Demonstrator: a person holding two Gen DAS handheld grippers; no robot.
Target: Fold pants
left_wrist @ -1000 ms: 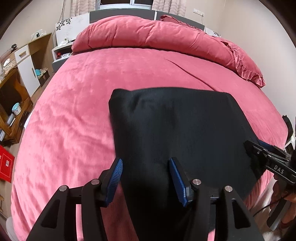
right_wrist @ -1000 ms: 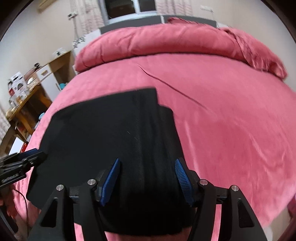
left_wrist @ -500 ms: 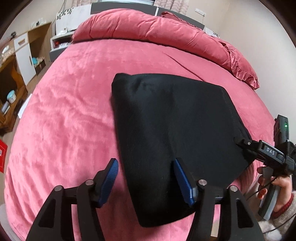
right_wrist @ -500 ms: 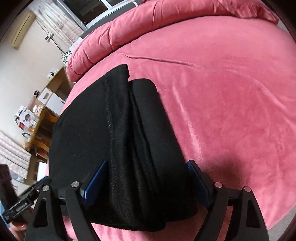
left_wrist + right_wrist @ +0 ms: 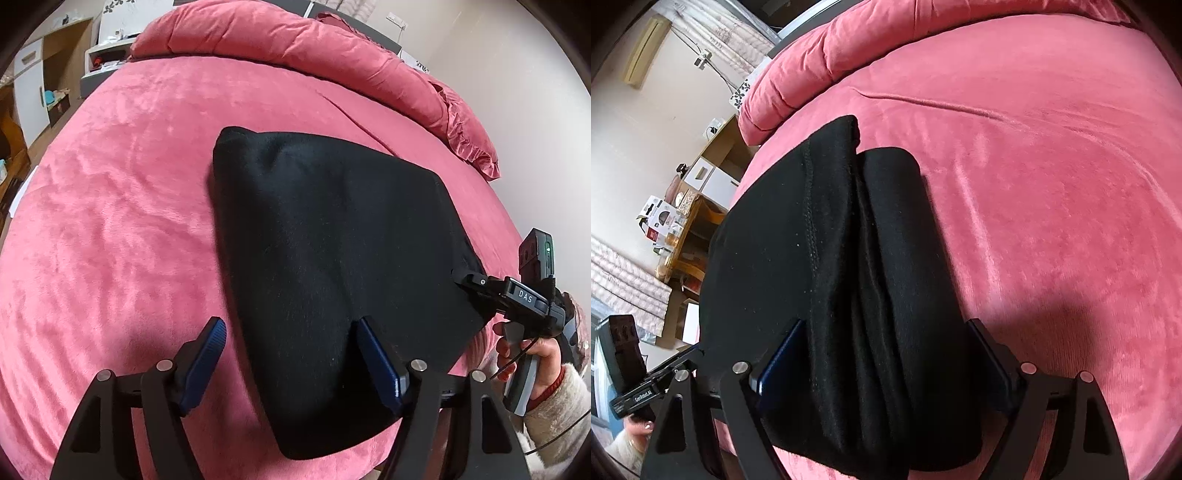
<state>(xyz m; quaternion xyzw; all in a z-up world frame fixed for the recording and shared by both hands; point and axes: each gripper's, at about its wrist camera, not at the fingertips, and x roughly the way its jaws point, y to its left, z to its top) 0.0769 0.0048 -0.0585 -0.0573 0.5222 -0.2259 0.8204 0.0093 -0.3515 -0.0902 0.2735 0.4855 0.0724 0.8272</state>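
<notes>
Left wrist view: folded black pants (image 5: 332, 266) lie on pink bedspread (image 5: 110, 221).

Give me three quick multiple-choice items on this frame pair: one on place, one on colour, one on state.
1. Where do the folded black fabric pants lie?
A. on the pink plush bed cover
B. on the floor
C. on a wooden desk

2. What colour are the pads of the left gripper?
A. red
B. blue
C. white

3. How does the right gripper stand?
A. shut on the pants
B. open, astride the pants' layered edge
C. shut and empty

Key: 1 A, pink cover surrounds the pants; 2 B, ribbed blue pads show; 3 B, the jaws have just been opening and straddle the stacked folds without pressing.
</notes>
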